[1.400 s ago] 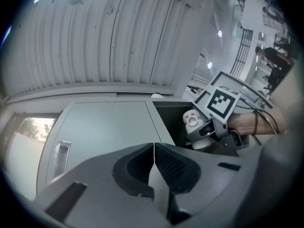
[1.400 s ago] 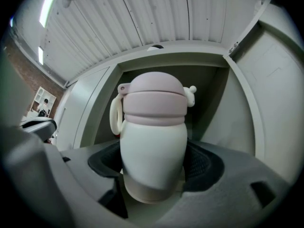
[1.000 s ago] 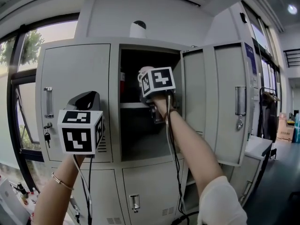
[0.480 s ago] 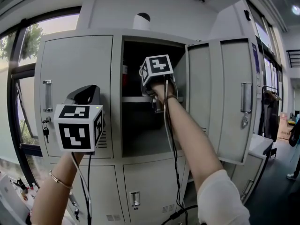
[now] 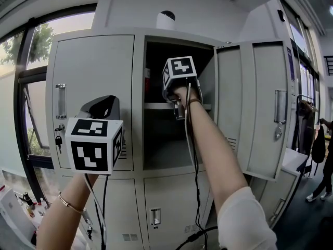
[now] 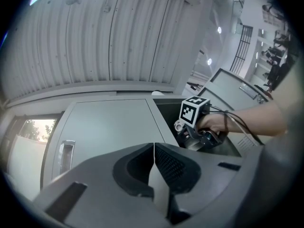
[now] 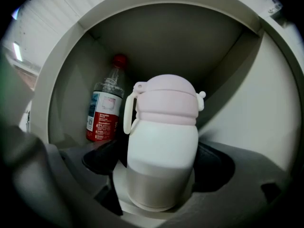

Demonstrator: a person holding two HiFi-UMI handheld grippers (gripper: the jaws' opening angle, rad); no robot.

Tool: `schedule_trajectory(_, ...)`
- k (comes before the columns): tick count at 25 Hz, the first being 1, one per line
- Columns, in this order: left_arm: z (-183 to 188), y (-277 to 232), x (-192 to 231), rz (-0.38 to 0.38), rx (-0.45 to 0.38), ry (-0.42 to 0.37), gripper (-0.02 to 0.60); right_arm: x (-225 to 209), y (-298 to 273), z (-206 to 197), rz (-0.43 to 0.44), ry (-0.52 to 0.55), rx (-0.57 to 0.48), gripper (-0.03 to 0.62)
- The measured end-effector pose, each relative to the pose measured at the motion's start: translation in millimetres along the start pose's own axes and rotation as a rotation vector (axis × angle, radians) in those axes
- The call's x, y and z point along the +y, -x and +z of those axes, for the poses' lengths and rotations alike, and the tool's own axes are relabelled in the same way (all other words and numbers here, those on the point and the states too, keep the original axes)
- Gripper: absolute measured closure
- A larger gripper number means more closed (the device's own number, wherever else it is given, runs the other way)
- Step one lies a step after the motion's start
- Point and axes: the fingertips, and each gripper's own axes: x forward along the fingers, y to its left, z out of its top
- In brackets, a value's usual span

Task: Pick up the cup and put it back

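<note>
The cup (image 7: 164,141), white with a pink lid, a loop handle and a steel base, stands upright on the shelf in the locker's upper compartment. My right gripper (image 7: 161,177) reaches into that compartment, and its jaws are opening with the cup between them. In the head view the right gripper (image 5: 174,95) hides the cup behind its marker cube. My left gripper (image 5: 101,108) is held in front of the closed left locker door, away from the cup. In the left gripper view, the left gripper (image 6: 154,148) is shut with nothing in it.
A plastic bottle (image 7: 105,108) with a red cap and red label stands at the back left of the compartment, close behind the cup. The grey locker (image 5: 93,72) has its door (image 5: 260,103) swung open to the right. A shelf (image 5: 156,106) divides the bay. A person (image 5: 325,160) stands far right.
The head view has drifted a little and come closer to the locker. The right gripper stays in the upper compartment, and the left gripper keeps its place in front of the left door.
</note>
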Motion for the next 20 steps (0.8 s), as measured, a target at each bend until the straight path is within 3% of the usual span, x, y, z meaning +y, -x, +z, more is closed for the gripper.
schedule_trajectory(14,-6.2,12.9,6.0,-0.017,0.017,0.015,0.571,-23.7,39.1,12.4,-0.044,-0.058,-0.172,0.145)
schedule_trajectory(20,-10.4,22.1,4.7,-0.059,0.036,0.095,0.571,-24.5,54.7,6.8,-0.042,-0.077,-0.188,0.145)
